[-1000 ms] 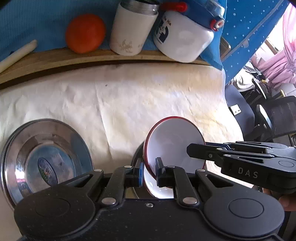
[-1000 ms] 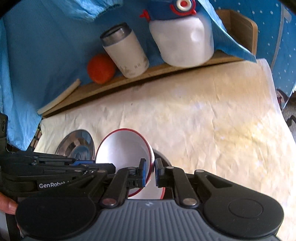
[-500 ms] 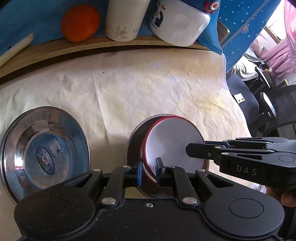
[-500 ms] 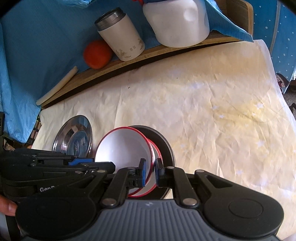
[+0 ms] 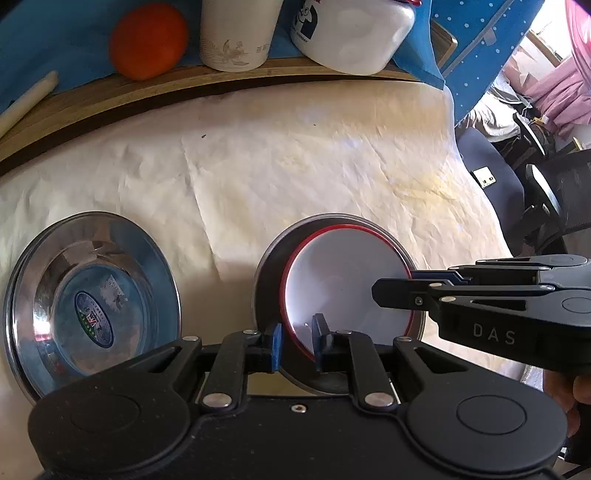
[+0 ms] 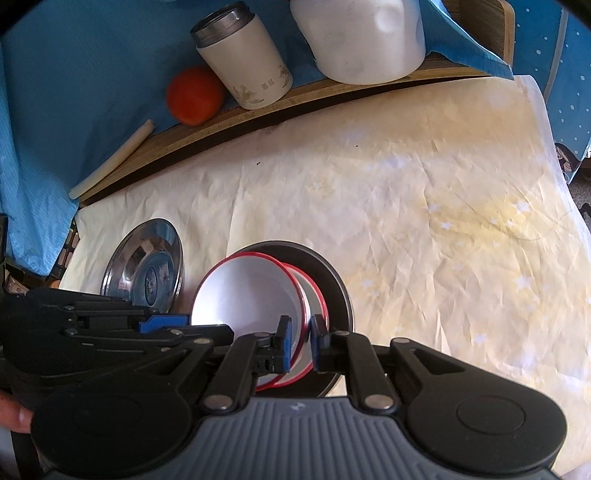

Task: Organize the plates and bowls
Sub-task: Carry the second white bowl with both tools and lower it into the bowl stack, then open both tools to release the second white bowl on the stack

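A white bowl with a red rim (image 5: 343, 284) (image 6: 247, 291) sits tilted on a second red-rimmed bowl (image 6: 314, 295), both inside a dark grey plate (image 5: 273, 266) (image 6: 334, 280) on the cream cloth. My left gripper (image 5: 297, 341) has its jaws slightly apart around the bowl's near-left rim. My right gripper (image 6: 300, 341) has its jaws slightly apart around the bowl's right rim; it also shows in the left wrist view (image 5: 399, 286). A steel plate with a label (image 5: 92, 310) (image 6: 147, 266) lies to the left.
At the back, a wooden shelf (image 5: 221, 85) holds an orange (image 5: 147, 40), a white canister (image 5: 236, 33), a white jug (image 5: 354, 33) and a white stick (image 5: 26, 103). Blue cloth hangs behind. A chair (image 5: 554, 199) stands at the right past the table edge.
Both grippers have lowered the white bowl into the dark plate. Both pairs of jaws have opened a little around its rim.
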Demonstrator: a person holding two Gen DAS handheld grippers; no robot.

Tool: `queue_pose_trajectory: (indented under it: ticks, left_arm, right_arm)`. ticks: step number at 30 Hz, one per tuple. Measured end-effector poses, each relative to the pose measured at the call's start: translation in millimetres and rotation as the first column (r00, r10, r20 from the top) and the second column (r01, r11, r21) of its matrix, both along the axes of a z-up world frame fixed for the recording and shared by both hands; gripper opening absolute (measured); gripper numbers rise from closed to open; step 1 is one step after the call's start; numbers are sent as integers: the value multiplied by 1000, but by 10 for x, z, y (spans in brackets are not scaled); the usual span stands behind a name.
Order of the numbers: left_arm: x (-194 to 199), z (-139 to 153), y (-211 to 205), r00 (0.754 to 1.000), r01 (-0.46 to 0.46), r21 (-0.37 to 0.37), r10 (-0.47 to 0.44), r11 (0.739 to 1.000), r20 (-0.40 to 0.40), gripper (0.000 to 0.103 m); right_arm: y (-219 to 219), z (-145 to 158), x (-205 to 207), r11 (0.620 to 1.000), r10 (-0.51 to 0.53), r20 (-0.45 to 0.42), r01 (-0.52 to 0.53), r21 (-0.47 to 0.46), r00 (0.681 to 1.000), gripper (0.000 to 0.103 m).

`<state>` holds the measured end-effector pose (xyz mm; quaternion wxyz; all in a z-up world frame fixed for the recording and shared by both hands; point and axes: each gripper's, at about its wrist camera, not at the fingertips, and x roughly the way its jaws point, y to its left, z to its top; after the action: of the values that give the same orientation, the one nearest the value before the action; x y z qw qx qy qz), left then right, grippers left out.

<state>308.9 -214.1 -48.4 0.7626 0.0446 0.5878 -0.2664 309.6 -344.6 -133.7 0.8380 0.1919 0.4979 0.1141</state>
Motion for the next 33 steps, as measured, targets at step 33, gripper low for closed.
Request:
queue_pose_trajectory:
  ticks: [33]
  left_arm:
    - [22,-37,8,1000,-15,-9,14,1000,-20,23]
  right_arm:
    - [15,55,-7,999,31,1,-31,16,1000,37]
